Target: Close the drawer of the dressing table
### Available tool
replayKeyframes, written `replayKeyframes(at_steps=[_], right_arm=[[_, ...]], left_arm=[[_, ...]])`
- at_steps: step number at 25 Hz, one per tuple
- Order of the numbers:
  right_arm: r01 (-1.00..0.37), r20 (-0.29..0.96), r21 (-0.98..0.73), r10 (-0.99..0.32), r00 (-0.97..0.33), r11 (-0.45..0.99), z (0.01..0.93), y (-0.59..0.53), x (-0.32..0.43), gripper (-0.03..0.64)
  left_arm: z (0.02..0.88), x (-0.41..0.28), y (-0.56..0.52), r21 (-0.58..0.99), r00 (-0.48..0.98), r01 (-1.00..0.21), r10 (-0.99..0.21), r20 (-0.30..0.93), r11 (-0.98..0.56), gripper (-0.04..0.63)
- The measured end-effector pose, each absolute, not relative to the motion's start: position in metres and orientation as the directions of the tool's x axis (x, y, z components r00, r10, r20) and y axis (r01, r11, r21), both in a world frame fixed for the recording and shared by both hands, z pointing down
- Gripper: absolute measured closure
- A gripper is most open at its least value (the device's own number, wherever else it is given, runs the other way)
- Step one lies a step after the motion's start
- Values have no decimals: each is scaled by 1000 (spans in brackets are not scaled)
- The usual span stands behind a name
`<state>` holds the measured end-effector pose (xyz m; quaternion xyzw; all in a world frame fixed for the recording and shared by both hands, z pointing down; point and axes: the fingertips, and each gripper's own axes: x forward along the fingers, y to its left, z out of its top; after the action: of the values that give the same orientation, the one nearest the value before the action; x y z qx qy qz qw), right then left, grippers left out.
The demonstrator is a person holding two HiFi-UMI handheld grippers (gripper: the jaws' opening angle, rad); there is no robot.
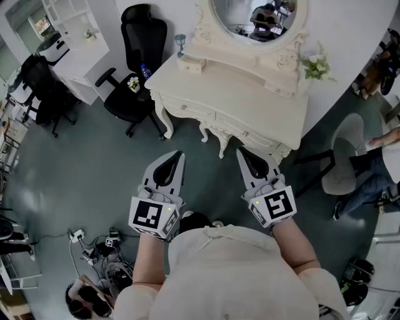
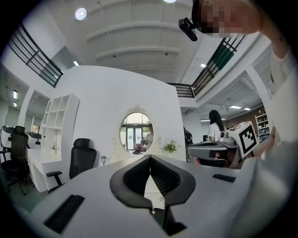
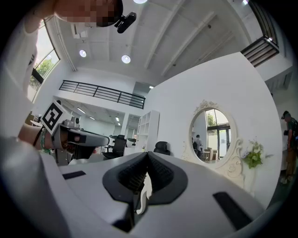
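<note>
The white ornate dressing table (image 1: pixel 250 94) with its oval mirror (image 1: pixel 253 19) stands ahead of me in the head view. Its drawer fronts (image 1: pixel 199 112) look flush with the frame from this angle. My left gripper (image 1: pixel 179 152) and right gripper (image 1: pixel 240 150) hover side by side over the floor, short of the table's front edge and apart from it. Both point level at the table. The left gripper (image 2: pixel 150 157) is shut with nothing between its pads. The right gripper (image 3: pixel 147 154) is also shut and empty. The mirror (image 2: pixel 136 132) shows far off in the left gripper view.
A black office chair (image 1: pixel 134 69) stands left of the table and a grey chair (image 1: pixel 344 162) to its right, with a seated person (image 1: pixel 375 169) beyond. Flowers (image 1: pixel 315 65) sit on the tabletop. Cables and a power strip (image 1: pixel 100 244) lie on the floor behind my left.
</note>
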<state>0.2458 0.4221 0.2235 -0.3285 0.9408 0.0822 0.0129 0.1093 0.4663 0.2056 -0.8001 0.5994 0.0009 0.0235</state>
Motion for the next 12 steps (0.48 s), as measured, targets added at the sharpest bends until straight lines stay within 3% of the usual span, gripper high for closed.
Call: replayKeyframes(at_steps=[12], right_arm=[[-626, -89, 117, -620, -780, 771, 225, 415, 255, 615]], left_arm=[[211, 121, 462, -41, 282, -959, -959, -24, -281, 578]])
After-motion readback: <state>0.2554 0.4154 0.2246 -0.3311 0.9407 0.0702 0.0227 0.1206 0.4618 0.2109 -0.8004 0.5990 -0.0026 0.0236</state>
